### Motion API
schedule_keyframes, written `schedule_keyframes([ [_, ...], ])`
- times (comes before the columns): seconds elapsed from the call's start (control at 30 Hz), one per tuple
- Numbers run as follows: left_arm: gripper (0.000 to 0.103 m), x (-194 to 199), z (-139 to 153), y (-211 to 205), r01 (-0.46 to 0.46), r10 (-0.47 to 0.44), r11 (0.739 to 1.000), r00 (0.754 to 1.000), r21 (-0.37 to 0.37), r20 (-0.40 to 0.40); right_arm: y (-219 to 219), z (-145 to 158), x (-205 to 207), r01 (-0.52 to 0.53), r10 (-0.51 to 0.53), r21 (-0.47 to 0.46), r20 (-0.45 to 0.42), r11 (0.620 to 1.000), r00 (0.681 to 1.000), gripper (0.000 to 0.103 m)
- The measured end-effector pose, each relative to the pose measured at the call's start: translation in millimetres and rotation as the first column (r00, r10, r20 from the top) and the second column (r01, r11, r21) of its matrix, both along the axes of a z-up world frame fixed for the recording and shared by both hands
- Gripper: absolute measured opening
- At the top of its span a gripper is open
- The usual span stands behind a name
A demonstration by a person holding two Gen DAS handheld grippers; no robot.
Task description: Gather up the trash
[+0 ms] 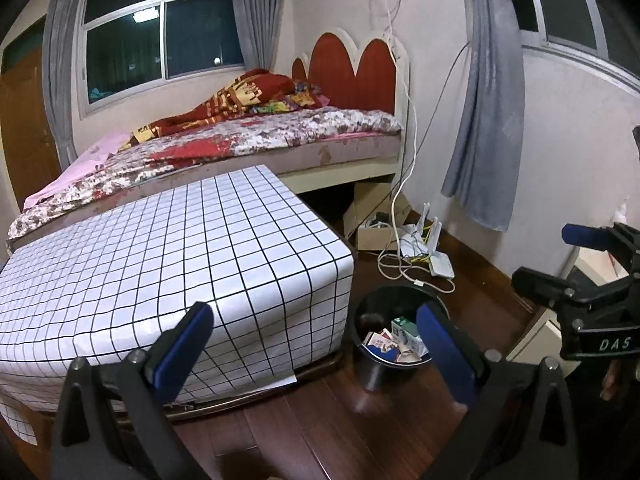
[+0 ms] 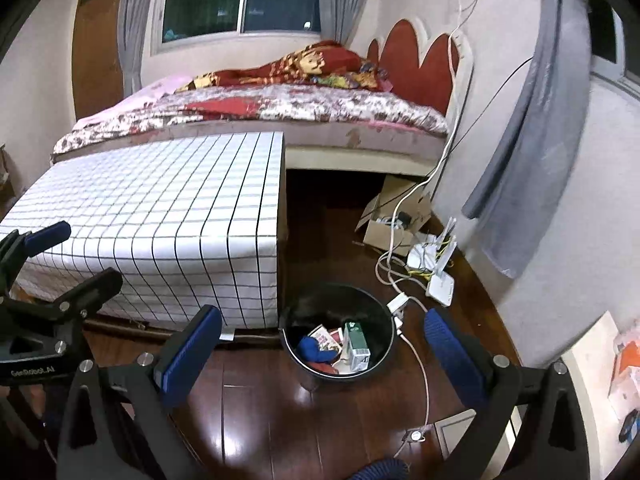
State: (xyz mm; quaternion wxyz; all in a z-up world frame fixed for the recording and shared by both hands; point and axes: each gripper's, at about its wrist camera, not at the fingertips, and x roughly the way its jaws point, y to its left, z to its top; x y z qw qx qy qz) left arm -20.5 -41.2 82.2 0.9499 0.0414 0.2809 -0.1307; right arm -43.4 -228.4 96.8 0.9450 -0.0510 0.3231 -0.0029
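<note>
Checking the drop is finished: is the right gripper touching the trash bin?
Apart. The right wrist view shows the open right gripper raised above the trash bin, floor visible between.

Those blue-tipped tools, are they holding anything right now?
No. The left tool and right tool are both open and empty; the trash lies in the black bin.

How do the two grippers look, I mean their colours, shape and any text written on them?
Both are black frames with silver bolts and two long fingers faced with blue pads. The left gripper and the right gripper look alike. White lettering shows on the bodies: "DAS" on the right one seen from the left wrist view, "GenRobot.AI" on the left one seen from the right wrist view. No cables or sleeves are visible.
</note>
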Motion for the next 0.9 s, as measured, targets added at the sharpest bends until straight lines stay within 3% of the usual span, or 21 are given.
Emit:
schedule_keyframes([
  [0.27,0.102,-9.8,9.7,5.7,-0.015,0.015,1.0,0.999,-0.017,0.032,8.1,18.6,-12.3,0.005,-0.005,0.006,0.054,1.0,0.999,0.102],
  [0.9,0.102,-12.0,18.0,-4.3,0.0,0.001,1.0,0.998,-0.02,0.055,2.6,19.9,-15.9,0.019,-0.02,0.023,0.062,1.0,0.998,0.102],
])
